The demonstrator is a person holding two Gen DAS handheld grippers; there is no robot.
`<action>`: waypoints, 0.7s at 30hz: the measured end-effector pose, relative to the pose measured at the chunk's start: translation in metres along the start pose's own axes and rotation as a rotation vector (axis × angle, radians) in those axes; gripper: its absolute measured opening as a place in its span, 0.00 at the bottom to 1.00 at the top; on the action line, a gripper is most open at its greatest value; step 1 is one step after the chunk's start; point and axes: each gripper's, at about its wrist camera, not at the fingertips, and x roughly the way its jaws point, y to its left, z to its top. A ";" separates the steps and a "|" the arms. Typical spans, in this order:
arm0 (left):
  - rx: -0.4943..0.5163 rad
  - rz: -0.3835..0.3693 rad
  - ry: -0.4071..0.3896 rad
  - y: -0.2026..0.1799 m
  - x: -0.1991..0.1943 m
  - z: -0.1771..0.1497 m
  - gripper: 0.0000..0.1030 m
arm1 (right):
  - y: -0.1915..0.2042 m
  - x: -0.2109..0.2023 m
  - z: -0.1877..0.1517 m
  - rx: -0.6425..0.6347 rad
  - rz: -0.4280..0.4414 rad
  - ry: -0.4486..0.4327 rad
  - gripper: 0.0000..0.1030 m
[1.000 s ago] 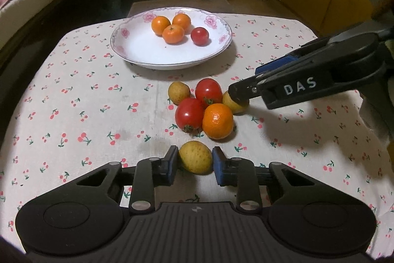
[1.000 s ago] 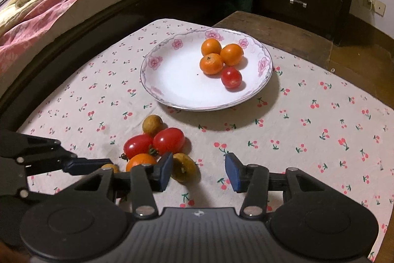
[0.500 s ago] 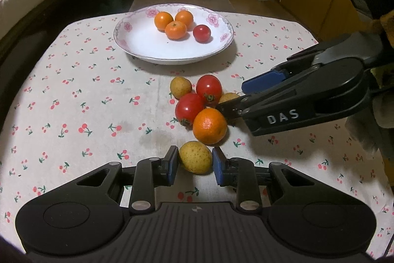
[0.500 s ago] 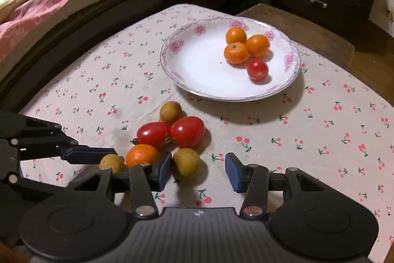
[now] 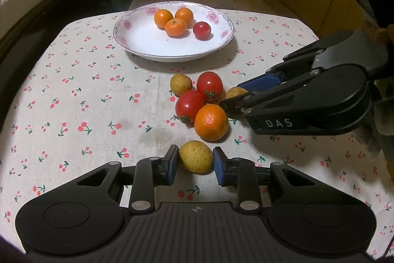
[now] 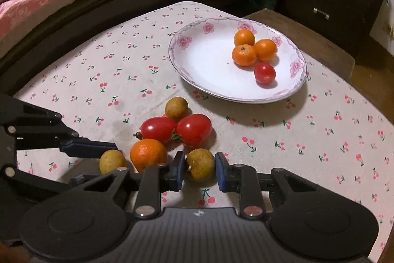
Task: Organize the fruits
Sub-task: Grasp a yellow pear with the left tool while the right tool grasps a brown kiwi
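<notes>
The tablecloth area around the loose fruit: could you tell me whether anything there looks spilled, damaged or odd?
A faint greyish stain marks the tablecloth left of the orange. Otherwise nothing stands out; the fruit looks intact.

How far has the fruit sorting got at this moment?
Done: three oranges and one tomato sit in the plate. In hand: the left gripper and right gripper are each shut on a yellow fruit. Left: two tomatoes, one orange and another yellow fruit on the cloth.

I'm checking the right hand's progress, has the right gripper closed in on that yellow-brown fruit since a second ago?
Yes. The right gripper has shifted toward the plate, and its jaws have closed on the yellow-brown fruit, formerly beside its left finger.
</notes>
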 end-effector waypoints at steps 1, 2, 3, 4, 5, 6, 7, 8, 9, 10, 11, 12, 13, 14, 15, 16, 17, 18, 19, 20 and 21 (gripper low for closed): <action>-0.001 -0.001 0.000 0.000 0.000 0.000 0.38 | -0.001 0.000 0.000 0.003 0.002 0.000 0.32; 0.000 -0.001 -0.003 0.000 0.000 0.000 0.39 | 0.000 0.000 0.000 0.001 0.000 0.002 0.32; 0.003 -0.001 -0.008 0.001 0.000 -0.001 0.40 | 0.000 0.000 0.000 0.002 -0.002 0.004 0.32; 0.005 0.000 -0.011 0.001 0.000 -0.001 0.40 | 0.000 0.001 0.001 0.006 -0.001 0.004 0.32; 0.009 0.002 -0.012 0.000 0.000 -0.002 0.40 | -0.001 0.001 0.001 0.010 0.001 0.003 0.32; 0.015 0.006 -0.013 0.000 0.001 -0.002 0.40 | -0.002 0.001 0.001 0.017 0.003 0.003 0.32; 0.022 0.010 -0.015 -0.001 0.001 -0.002 0.40 | -0.002 0.001 0.002 0.026 0.005 0.004 0.33; 0.030 0.014 -0.017 -0.002 0.000 -0.003 0.40 | -0.002 0.001 0.002 0.023 0.005 0.005 0.33; 0.037 0.018 -0.017 -0.003 0.000 -0.003 0.39 | -0.002 0.001 0.001 0.020 0.003 0.006 0.33; 0.039 0.019 -0.017 -0.004 0.000 -0.003 0.38 | -0.002 0.001 0.001 0.021 0.001 0.005 0.33; 0.031 0.016 -0.014 -0.003 -0.001 -0.003 0.37 | -0.001 0.000 0.000 0.018 -0.002 0.005 0.33; 0.025 0.015 -0.013 -0.003 -0.002 -0.004 0.36 | -0.001 -0.001 0.000 0.011 -0.004 0.006 0.32; 0.025 0.017 -0.013 -0.003 -0.003 -0.004 0.36 | 0.001 -0.002 -0.001 0.004 -0.009 0.007 0.32; 0.027 0.018 -0.013 -0.003 -0.004 -0.004 0.36 | 0.001 -0.003 -0.002 0.000 -0.012 0.007 0.32; 0.028 0.019 -0.013 -0.003 -0.005 -0.005 0.36 | 0.001 -0.004 -0.003 0.000 -0.010 0.009 0.32; 0.028 0.019 -0.012 -0.004 -0.005 -0.005 0.36 | 0.001 -0.005 -0.004 0.002 -0.012 0.008 0.32; 0.028 0.017 -0.011 -0.004 -0.006 -0.005 0.36 | 0.001 -0.006 -0.005 0.003 -0.019 0.006 0.32; 0.029 0.017 -0.015 -0.005 -0.007 -0.005 0.36 | 0.001 -0.007 -0.005 0.001 -0.025 0.005 0.32; 0.031 0.018 -0.018 -0.005 -0.008 -0.005 0.36 | 0.001 -0.009 -0.005 0.003 -0.030 -0.001 0.32; 0.031 0.016 -0.023 -0.006 -0.009 -0.004 0.36 | 0.001 -0.011 -0.005 0.006 -0.032 -0.005 0.32; 0.030 0.014 -0.029 -0.006 -0.011 -0.003 0.36 | 0.001 -0.013 -0.005 0.009 -0.034 -0.008 0.32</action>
